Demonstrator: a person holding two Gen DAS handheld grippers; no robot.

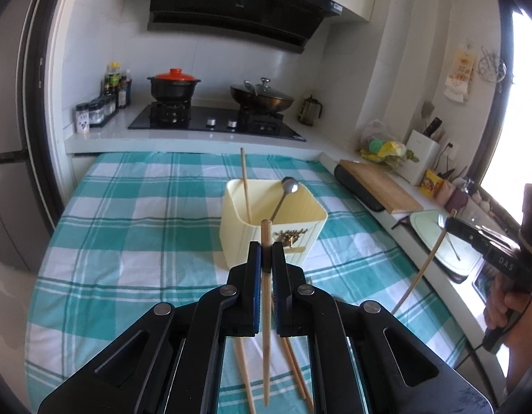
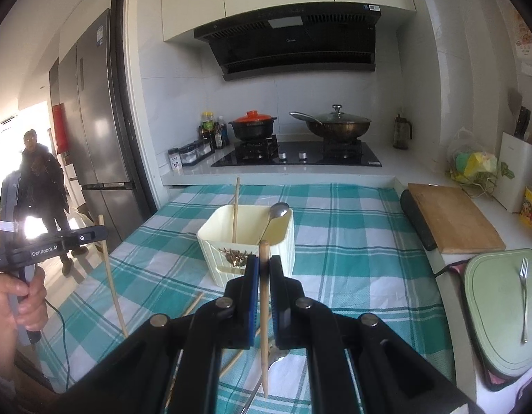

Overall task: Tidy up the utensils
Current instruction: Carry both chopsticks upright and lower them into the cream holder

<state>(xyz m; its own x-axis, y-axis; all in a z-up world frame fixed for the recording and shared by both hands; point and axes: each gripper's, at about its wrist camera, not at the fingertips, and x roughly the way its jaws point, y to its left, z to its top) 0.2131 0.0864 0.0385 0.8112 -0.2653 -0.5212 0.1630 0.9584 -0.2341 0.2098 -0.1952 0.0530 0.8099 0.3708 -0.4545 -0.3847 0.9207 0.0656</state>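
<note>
A cream utensil holder [image 1: 272,219] [image 2: 248,238] stands on the checked tablecloth, with one chopstick [image 1: 245,186] [image 2: 235,207] and a metal spoon [image 1: 287,189] [image 2: 276,215] in it. My left gripper [image 1: 266,252] is shut on a wooden chopstick [image 1: 266,310], held upright just in front of the holder. My right gripper [image 2: 264,265] is shut on another wooden chopstick [image 2: 264,310], also near the holder. Loose chopsticks [image 1: 297,372] [image 2: 193,305] lie on the cloth below the grippers. The other hand-held gripper shows in each view, the right one [image 1: 473,238] and the left one [image 2: 58,241].
A wooden cutting board [image 2: 452,217] lies at the right. A green board [image 2: 500,307] with a fork [image 2: 524,296] is at the near right. A stove with a red-lidded pot [image 2: 253,126] and a wok [image 2: 336,124] is behind. A person [image 2: 41,179] stands by the fridge at the left.
</note>
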